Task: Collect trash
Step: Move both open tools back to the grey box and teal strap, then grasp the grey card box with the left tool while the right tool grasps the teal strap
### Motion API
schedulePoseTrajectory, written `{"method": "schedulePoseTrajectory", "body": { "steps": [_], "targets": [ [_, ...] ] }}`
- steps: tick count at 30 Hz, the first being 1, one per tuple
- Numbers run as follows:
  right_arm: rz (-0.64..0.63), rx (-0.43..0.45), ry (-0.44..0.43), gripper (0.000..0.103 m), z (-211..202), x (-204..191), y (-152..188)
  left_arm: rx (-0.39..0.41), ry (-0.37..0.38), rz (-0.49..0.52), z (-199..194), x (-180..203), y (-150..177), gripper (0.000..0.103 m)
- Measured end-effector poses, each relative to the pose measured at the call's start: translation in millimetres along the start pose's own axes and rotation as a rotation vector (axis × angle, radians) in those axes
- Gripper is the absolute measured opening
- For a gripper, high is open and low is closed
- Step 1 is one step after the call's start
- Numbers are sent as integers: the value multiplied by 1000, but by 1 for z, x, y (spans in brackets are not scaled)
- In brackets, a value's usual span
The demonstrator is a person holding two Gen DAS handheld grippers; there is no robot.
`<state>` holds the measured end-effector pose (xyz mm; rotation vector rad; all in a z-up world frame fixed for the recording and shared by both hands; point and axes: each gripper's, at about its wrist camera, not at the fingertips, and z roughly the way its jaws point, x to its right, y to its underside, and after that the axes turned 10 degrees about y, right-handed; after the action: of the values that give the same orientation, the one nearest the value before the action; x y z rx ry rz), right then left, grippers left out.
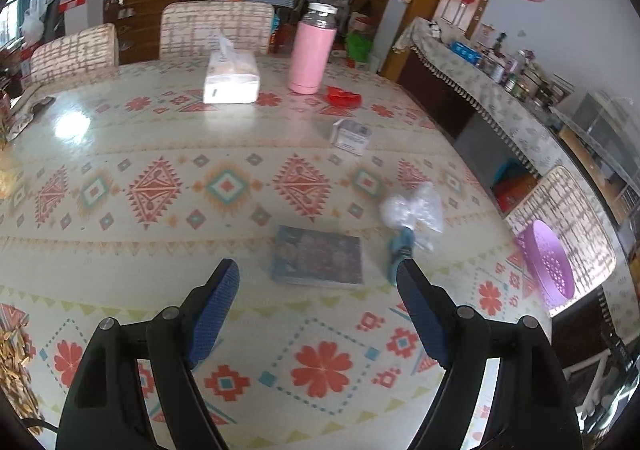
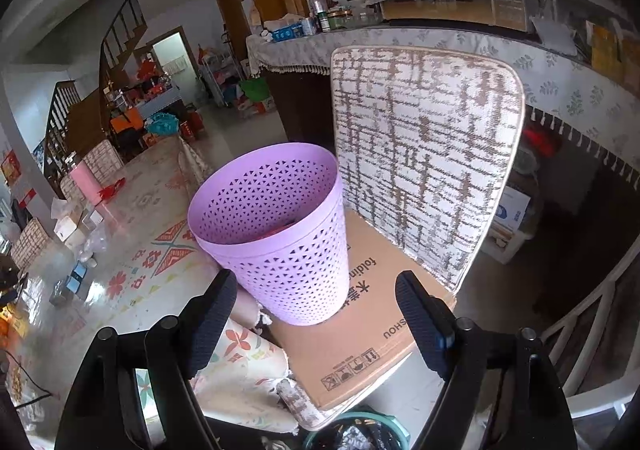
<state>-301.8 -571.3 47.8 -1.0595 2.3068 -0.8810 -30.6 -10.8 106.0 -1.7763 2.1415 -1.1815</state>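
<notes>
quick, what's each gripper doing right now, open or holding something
Left gripper: open, holding nothing, above the patterned table.
Right gripper: open, holding nothing, pointed at the purple perforated plastic bin on the chair.

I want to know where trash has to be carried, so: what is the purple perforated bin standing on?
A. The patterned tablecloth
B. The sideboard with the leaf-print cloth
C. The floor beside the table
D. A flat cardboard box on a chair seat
D. In the right wrist view the purple bin stands on a flat cardboard box lying on the seat of the chair, beside the table's edge, not on the tablecloth.
</notes>
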Motion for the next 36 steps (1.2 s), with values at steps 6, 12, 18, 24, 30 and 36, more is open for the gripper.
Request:
{"method": "schedulePoseTrajectory", "body": {
  "steps": [6,12,18,24,30,36],
  "targets": [
    [-79,-48,-100,86,19,-47,4,-38,27,-8,25,-21,-19,80],
    [-148,-87,-189,86,29,-108,13,-138,144,-14,76,-32,-36,80],
    [-209,-120,-226,86,33,-154,21,-220,198,32,128,-28,-54,80],
    [-255,-130,-253,86,30,-185,24,-348,280,27,151,-40,-48,80],
    [-322,-146,-295,87,34,-227,26,-395,367,101,125,-28,-17,80],
    [-406,-167,-370,87,37,-281,34,-388,281,144,109,-2,18,80]
  ]
}}
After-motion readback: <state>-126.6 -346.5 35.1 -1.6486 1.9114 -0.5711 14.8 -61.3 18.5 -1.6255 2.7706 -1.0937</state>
